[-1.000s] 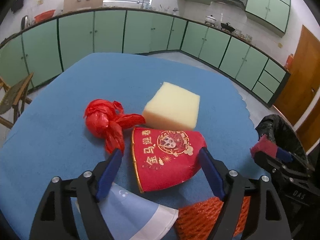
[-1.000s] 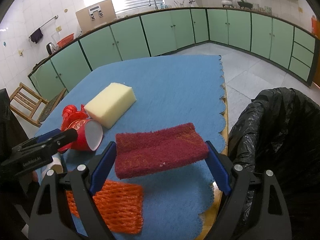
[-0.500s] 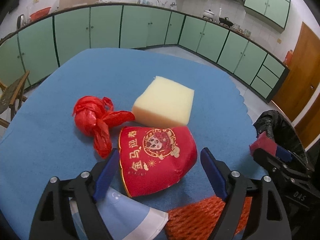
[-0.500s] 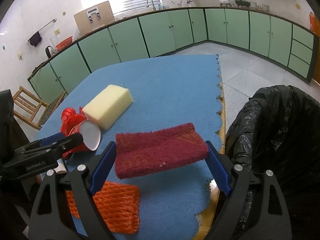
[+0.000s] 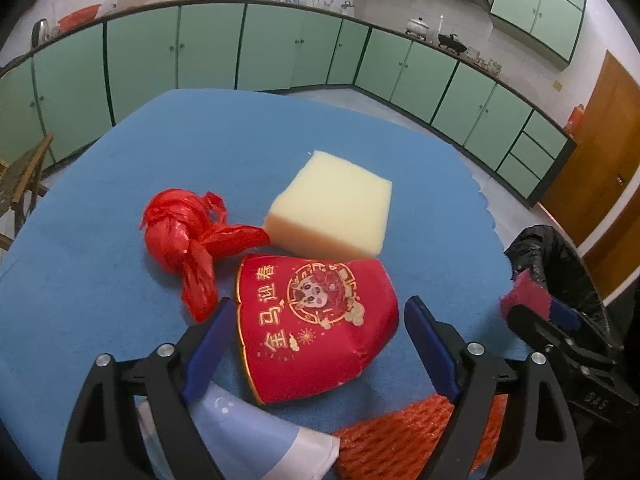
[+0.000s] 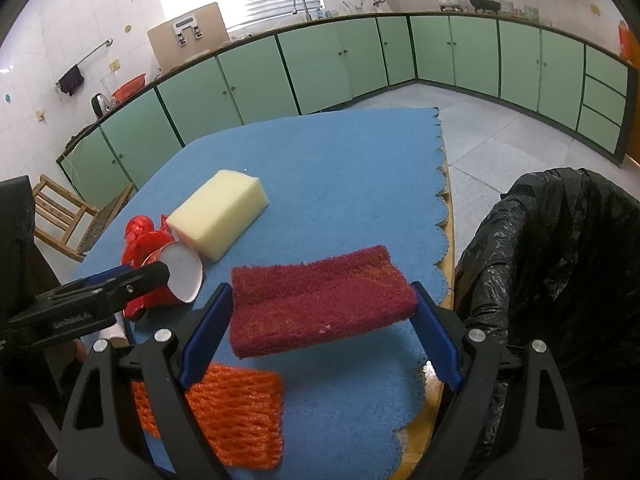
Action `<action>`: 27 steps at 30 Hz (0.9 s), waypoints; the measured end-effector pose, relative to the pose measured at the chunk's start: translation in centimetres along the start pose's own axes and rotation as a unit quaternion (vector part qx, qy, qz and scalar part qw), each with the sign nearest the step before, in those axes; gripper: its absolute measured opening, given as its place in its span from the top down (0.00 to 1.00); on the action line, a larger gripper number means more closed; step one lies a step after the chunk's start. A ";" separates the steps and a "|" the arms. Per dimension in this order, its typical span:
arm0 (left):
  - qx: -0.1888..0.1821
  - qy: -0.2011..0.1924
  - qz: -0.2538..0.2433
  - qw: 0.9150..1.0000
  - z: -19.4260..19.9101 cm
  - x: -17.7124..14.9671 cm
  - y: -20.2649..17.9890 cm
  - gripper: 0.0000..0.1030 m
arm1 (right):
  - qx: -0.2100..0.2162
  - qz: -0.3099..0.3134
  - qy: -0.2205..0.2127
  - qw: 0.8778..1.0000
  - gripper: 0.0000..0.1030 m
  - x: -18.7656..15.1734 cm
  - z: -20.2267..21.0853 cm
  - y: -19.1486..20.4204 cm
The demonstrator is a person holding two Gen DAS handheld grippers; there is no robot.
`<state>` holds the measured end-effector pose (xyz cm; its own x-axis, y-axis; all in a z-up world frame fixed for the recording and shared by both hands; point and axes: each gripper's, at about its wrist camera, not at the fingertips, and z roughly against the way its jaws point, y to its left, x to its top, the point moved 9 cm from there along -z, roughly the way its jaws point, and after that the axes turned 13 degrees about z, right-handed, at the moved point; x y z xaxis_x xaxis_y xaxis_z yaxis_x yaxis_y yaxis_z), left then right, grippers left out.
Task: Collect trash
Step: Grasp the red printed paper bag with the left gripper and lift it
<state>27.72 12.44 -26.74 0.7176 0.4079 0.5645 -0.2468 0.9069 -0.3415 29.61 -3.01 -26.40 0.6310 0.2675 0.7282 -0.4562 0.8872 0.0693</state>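
Note:
My right gripper is shut on a dark red scouring pad and holds it above the blue table cover, left of the black trash bag. My left gripper is shut on a crushed red paper cup with gold print, held just above the table. The cup also shows in the right wrist view. A knotted red plastic bag, a pale yellow sponge and an orange foam net lie on the table.
A pale blue and white paper cup lies under my left gripper. The blue cloth ends in a scalloped edge beside the trash bag. Green cabinets ring the room. A wooden chair stands at the left.
My left gripper has lifted a little with the red cup. My right gripper has carried the red pad slightly up and toward the trash bag.

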 end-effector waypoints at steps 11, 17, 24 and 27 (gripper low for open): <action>0.019 0.016 -0.009 1.000 -2.0 -0.1 -0.7 0.18 | 0.005 -0.010 0.004 1.000 0.18 -0.5 -0.3 -0.7; 0.003 0.026 -0.001 1.000 -2.4 0.4 -0.9 0.19 | 0.004 -0.009 0.003 1.000 0.18 -0.5 -0.2 -0.6; -0.010 0.016 0.000 1.000 -1.0 0.1 -1.0 0.20 | 0.002 -0.007 0.001 1.000 0.18 -0.3 0.0 -0.6; -0.013 0.004 -0.013 1.000 -0.1 0.0 -1.5 0.20 | 0.001 -0.005 -0.001 1.000 0.18 0.0 0.2 -0.5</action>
<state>28.17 11.05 -26.22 0.7281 0.3841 0.5677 -0.2120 0.9139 -0.3463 29.75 -3.55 -26.31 0.6340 0.2567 0.7294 -0.4502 0.8895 0.0783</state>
